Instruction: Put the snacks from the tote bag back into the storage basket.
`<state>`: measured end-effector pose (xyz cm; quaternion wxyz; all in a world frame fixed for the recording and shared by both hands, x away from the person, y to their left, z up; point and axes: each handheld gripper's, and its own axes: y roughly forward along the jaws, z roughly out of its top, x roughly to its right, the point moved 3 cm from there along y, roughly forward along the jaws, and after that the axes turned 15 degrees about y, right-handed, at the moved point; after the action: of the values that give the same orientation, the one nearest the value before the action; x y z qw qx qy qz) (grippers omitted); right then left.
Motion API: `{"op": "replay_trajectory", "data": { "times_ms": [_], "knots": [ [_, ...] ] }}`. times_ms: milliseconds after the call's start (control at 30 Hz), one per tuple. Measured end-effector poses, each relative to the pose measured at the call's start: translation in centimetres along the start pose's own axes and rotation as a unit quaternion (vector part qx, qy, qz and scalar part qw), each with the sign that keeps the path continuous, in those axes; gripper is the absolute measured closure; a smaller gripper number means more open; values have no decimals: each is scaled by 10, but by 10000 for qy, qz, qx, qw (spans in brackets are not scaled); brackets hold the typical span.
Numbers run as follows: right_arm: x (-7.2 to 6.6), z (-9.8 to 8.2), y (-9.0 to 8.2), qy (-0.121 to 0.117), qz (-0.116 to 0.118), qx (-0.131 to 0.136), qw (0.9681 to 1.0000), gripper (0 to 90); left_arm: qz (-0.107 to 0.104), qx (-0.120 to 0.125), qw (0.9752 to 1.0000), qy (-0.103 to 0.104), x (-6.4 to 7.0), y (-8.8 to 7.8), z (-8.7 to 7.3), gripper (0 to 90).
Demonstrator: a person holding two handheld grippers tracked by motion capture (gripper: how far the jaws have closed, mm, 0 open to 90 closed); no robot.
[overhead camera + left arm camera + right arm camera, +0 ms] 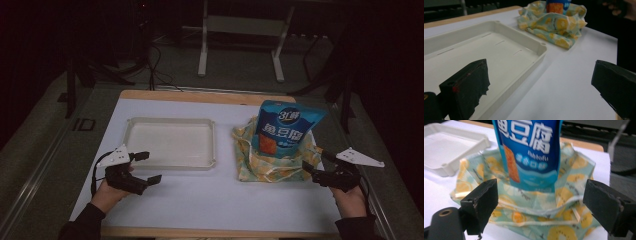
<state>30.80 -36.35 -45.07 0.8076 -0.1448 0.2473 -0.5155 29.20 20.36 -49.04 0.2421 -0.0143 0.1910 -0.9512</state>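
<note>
Right tool (pixel 314 167) sits at the near right of the counter (pixel 200 195), jaws spread wide and empty, aimed at the cloth bag (pixel 272 160) just ahead of it. Blue snack pouch (pixel 286 127) stands upright inside that bag, most of it above the crumpled rim. Left tool (pixel 145 167) is also wide open with nothing between its jaws, resting at the near corner of the white tray (pixel 170 141).

Progress, as I judge it: nothing gripped yet. If the pouch is meant for the tray, lifting it out and placing it are all still to do. The tray is bare.

Views compared:
- Right gripper view: pouch (pixel 529 152) close up, print legible, bottom sunk in the folds; bag (pixel 529 217) with lemon pattern and a loose drawstring along the front edge.
- Left gripper view: tray (pixel 506 50) with shallow slots in its floor; bag (pixel 554 22) well beyond it.
- High view: overall layout, both forearms, bag to the right of the tray.
</note>
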Motion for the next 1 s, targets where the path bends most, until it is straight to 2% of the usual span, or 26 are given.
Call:
{"op": "replay_trajectory", "data": {
  "times_ms": [33,67,100,133,167,200,233,267,367,400,467,500,533,567,600,633,667,700,800,833,900,933,1000],
  "knots": [
    [0,2,0,-48,54,3,10000,127,0,0,10000,0,0,0,0,18],
    [1,5,-1,-101,78,7,9999,132,-129,21,9999,-32,-1,7,5,18],
    [1,7,-1,-46,84,70,9999,135,-129,21,9999,-32,-1,7,5,18],
    [2,10,-1,-6,137,93,9999,135,-175,-35,9998,107,-1,16,10,18],
    [3,12,-1,-31,199,93,9998,135,-175,-35,9998,107,-1,16,10,18],
    [4,13,-1,-54,191,111,9997,136,-258,-44,9995,190,-1,24,16,18],
    [5,15,0,-66,174,123,9997,141,-258,-44,9995,190,-1,24,16,18],
    [6,16,0,-47,196,119,9997,143,-302,-83,9991,292,-1,34,24,20],
    [9,18,1,-53,206,125,9997,149,-349,-86,9988,334,-1,42,29,26],
    [10,19,2,-58,249,122,9996,163,-406,-168,9983,386,-2,53,36,26],
    [11,21,2,-135,258,140,9995,165,-453,-203,9979,427,-2,59,39,26],
    [12,23,2,-169,304,130,9993,174,-551,-253,9970,490,-3,71,47,26],
    [13,25,2,-196,305,151,9992,185,-582,-256,9967,509,-3,77,52,26],
    [13,27,2,-227,412,154,9988,185,-630,-241,9963,531,-4,83,57,26],
    [14,29,2,-247,435,150,9986,185,-630,-241,9963,531,-4,83,57,27],
    [14,29,2,-247,435,150,9986,185,-658,-231,9961,541,-5,89,61,27],
    [17,34,3,-290,441,166,9985,224,-725,-236,9952,621,-6,101,71,29],
    [17,34,3,-290,441,166,9985,224,-725,-236,9952,621,-6,101,71,41],
    [21,39,7,-326,491,147,9982,250,-806,-258,9936,752,-6,122,86,46],
    [22,40,8,-330,483,133,9982,251,-806,-258,9936,752,-6,122,86,46],
    [23,42,10,-332,562,141,9978,264,-852,-276,9926,820,-8,138,96,54],
    [23,42,10,-332,562,141,9978,264,-852,-276,9926,820,-8,138,96,56],
    [24,44,14,-328,623,157,9974,273,-889,-304,9919,856,-9,150,103,58]
  ]
}}
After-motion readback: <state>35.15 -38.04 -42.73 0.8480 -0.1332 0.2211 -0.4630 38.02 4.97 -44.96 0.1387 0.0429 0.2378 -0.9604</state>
